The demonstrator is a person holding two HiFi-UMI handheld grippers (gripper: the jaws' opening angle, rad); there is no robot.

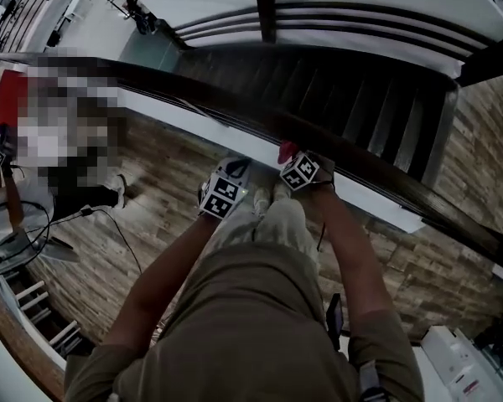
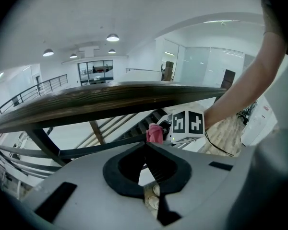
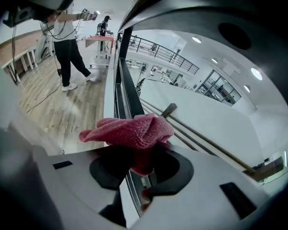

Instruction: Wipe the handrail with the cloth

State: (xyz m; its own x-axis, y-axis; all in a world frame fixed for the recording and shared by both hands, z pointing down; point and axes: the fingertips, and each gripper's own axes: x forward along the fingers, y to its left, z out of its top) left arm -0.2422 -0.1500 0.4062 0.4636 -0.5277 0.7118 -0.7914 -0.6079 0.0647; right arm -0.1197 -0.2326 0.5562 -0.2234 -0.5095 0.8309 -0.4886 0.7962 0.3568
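A wood-plank landing floor (image 1: 163, 224) runs beside a dark stairwell (image 1: 352, 99), with a white hall beyond. The right claw (image 3: 143, 153) is clamped on a pink knitted cloth (image 3: 134, 131), and a bunch of it stands proud of the jaws. The cloth sits right at the dark wooden handrail (image 2: 110, 97), though I cannot tell whether it presses on the wood. The left claw (image 2: 147, 146) is closed on nothing, its tips met. It hangs just beside the right one, on the landing side of the rail.

To wipe well, I judge the loose bunch should lie flat on the rail and be pressed lightly, then drawn along the grain in one long stroke. The grip must be firm enough that the cloth does not drag out. The empty left claw is best held clear of the stroke's path.

Only the head view shows both claws side by side and the rail slanting across the stairwell. The left gripper view shows the rail's grained face and the posts under it. The right gripper view shows the grip on the cloth and looks along the rail toward a person (image 3: 67, 37) standing on the landing.
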